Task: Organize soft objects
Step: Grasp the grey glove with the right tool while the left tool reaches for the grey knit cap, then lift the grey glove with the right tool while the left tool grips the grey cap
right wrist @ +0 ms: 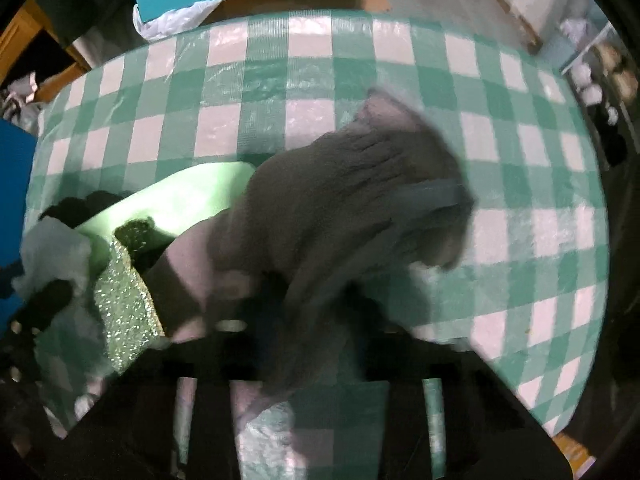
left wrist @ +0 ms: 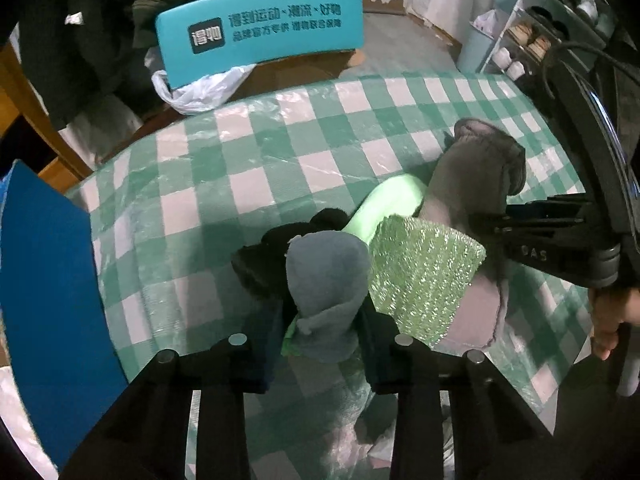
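Left gripper (left wrist: 320,344): pointing steeply down at the table, its jaws narrowed and pinching a blue-grey sock (left wrist: 326,280); the sock's bunched end is standing up between the pads.
Right gripper (right wrist: 304,320): pointing straight down, jaws nearly closed and clamping the brown-grey sock (right wrist: 352,184); this view is blurring, so the exact pad contact is hard to read. In the left wrist view the same tool is coming in from the right edge, biting the sock's lower part.
Hand (left wrist: 612,316): showing at the right edge of the left wrist view, wrapping the right tool's handle.
Brown-grey sock: lying in the right half of the heap, its cuff end rising and folding over toward the far side.
Blue-grey sock: sitting at the near left of the heap, just beside the sparkly cloth.
Sparkly green cloth (left wrist: 424,276): lying between the two socks, touching both.
Pale green cloth (left wrist: 384,208): lying flat behind the sparkly one, partly tucking under the brown-grey sock.
Black cloth (left wrist: 276,248): bunching at the left of the heap, behind the blue-grey sock.
Table (left wrist: 248,160): wearing a green and white checked cover under clear plastic.
Blue panel (left wrist: 48,280): standing at the table's left edge.
Teal box (left wrist: 260,28): sitting beyond the far edge, with a white plastic bag (left wrist: 196,92) below it.
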Tool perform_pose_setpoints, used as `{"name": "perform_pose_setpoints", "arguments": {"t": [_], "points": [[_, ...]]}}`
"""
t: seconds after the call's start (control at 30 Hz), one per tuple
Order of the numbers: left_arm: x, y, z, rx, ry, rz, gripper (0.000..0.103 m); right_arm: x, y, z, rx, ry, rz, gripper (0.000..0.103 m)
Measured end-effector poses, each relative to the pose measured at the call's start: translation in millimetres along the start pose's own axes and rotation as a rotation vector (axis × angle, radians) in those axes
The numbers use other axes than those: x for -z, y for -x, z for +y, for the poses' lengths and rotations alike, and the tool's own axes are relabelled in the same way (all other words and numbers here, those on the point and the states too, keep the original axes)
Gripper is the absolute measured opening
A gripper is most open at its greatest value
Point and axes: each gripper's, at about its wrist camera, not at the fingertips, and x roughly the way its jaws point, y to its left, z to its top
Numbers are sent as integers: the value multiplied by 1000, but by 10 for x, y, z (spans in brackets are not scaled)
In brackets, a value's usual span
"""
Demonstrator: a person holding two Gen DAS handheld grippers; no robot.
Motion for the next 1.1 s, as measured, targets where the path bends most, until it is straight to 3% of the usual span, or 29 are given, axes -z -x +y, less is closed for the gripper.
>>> {"name": "perform_pose_setpoints", "arguments": {"t": [0.27,0.43,0.57,0.63,0.7,0.8,1.1], "points": [[12,203,178,23,47,-29,32,52,339,-22,24,43,-85,13],[52,275,265,27,63,-28,34,87,622,90,100,107,-172,12],[111,288,316,14,72,-15,44,88,744,173,119,134,-210,12],[138,287,311,-11,62,-12,52,77,786,196,125,145,-223,12],[162,272,312,-36,51,-8,71,84,828,214,121,148,-235,12],[188,262,284,-78,26,-9,79,88,875,216,110,147,-249,12],[305,132,177,-41,31,55,81,99,977,189,80,146,-269,12]]}}
